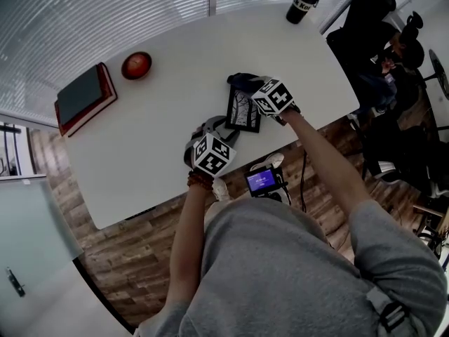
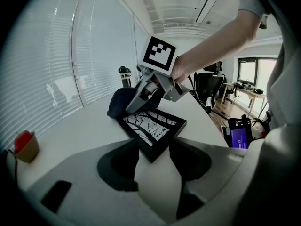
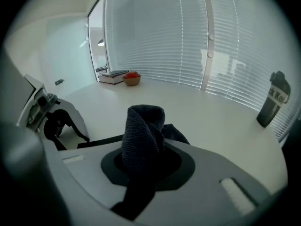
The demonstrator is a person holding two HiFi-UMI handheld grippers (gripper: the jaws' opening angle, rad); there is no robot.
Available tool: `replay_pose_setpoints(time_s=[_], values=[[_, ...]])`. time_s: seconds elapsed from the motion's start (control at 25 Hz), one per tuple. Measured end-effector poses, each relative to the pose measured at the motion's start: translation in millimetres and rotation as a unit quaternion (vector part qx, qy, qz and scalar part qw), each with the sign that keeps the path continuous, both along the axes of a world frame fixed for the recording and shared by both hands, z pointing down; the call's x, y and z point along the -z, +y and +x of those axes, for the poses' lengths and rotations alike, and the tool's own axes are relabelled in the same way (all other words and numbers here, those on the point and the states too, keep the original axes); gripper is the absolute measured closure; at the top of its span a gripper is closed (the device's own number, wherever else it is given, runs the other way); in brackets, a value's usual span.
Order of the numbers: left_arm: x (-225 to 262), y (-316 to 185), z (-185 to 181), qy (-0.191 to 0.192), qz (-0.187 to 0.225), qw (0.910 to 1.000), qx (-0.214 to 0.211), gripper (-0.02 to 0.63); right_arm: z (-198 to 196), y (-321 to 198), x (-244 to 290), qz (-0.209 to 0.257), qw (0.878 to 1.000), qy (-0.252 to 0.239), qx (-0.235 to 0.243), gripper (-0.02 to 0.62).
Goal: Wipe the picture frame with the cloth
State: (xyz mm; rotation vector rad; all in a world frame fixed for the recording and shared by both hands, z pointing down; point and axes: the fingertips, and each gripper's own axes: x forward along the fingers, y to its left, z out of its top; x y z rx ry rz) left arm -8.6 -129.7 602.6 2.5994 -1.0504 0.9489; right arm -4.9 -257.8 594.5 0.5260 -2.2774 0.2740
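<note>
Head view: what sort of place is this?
Probably an office or meeting room: a large white table, slatted window blinds along the wall, and black office chairs beside the table.

Two tools (image 2: 154, 147) (image 3: 146, 154), one picture frame (image 1: 243, 111), one cloth (image 3: 143, 124), one tumbler (image 1: 302, 4), one bowl (image 1: 136, 65)

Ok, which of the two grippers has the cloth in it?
The right gripper: its jaws are shut on the dark cloth. The left gripper has no cloth, only the near corner of the picture frame between its jaws.
</note>
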Motion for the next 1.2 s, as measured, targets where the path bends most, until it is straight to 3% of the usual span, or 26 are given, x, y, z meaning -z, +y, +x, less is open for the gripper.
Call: replay_pose_setpoints(time_s=[0.32,0.6,1.2], values=[[-1,0,1,0.001,0.000,1.0000,0.000,0.402,-20,37,-9,0.030,0.996,0.037,0.070,0.531],[-1,-1,3,0.000,0.000,1.0000,-0.001,0.402,-20,62,-7,-0.052,0.995,0.007,0.083,0.531],[-1,-4,0,0.001,0.000,1.0000,-0.001,0.402,-26,108,-6,-0.106,0.987,-0.008,0.117,0.531]])
